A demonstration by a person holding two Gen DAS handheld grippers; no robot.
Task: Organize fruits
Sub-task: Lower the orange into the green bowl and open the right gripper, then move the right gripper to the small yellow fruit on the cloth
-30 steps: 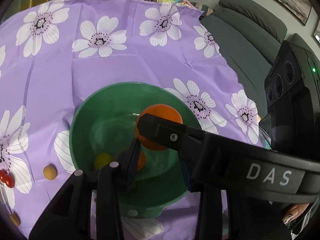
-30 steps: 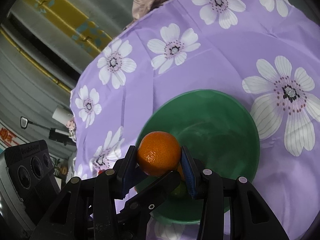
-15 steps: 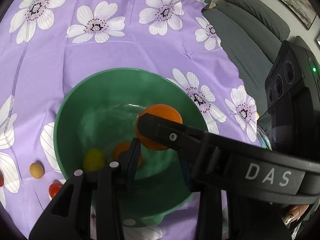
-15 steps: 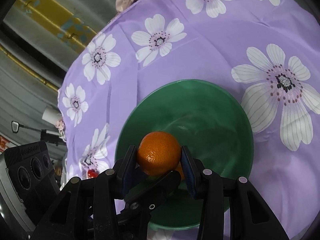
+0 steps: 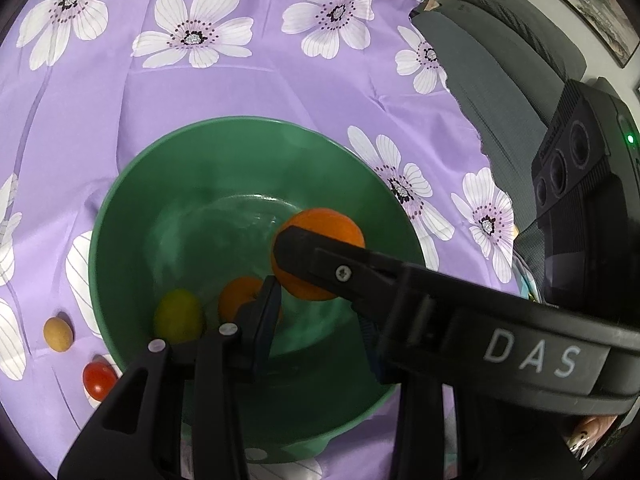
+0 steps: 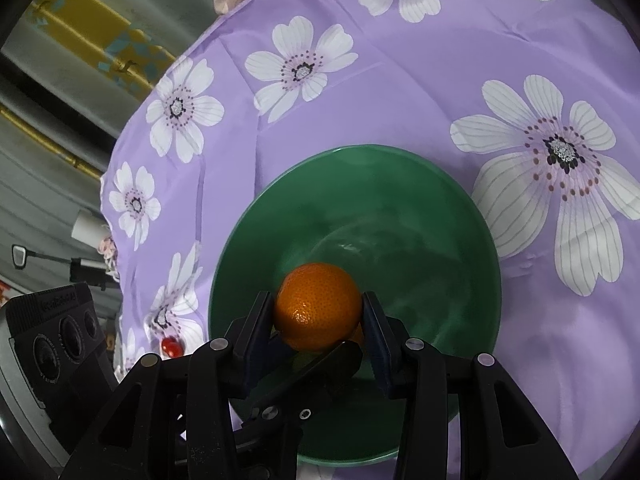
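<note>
Leftmost in the left wrist view, a small tan fruit (image 5: 58,334) and a red tomato (image 5: 98,378) lie on the purple cloth (image 5: 240,92), just outside the green bowl (image 5: 132,184). Both are yet to be gathered.

Inside the bowl, near its close wall, sit a yellow fruit (image 5: 178,316) and a smaller orange fruit (image 5: 236,300), side by side. The left claw (image 5: 316,328) hangs over the bowl with its jaws a modest way apart. Nothing shows between them, though its far finger is partly hidden behind the other tool.

Further right, the right claw (image 6: 318,320) is clamped on the orange (image 6: 316,300), one pad on each side. It holds the orange above the bowl's inside, clear of the floor and of the two fruits already there.

The step in hand looks like setting this orange down. To do it well, I would lower it toward the bare middle of the bowl, past the two fruits, until it is nearly on the bottom. Then I would part the jaws slowly, so that it settles and does not drop and knock the others. The two tools cross closely here, so the left claw should draw aside first. The bowl may slide on the smooth cloth if its rim is nudged.
</note>
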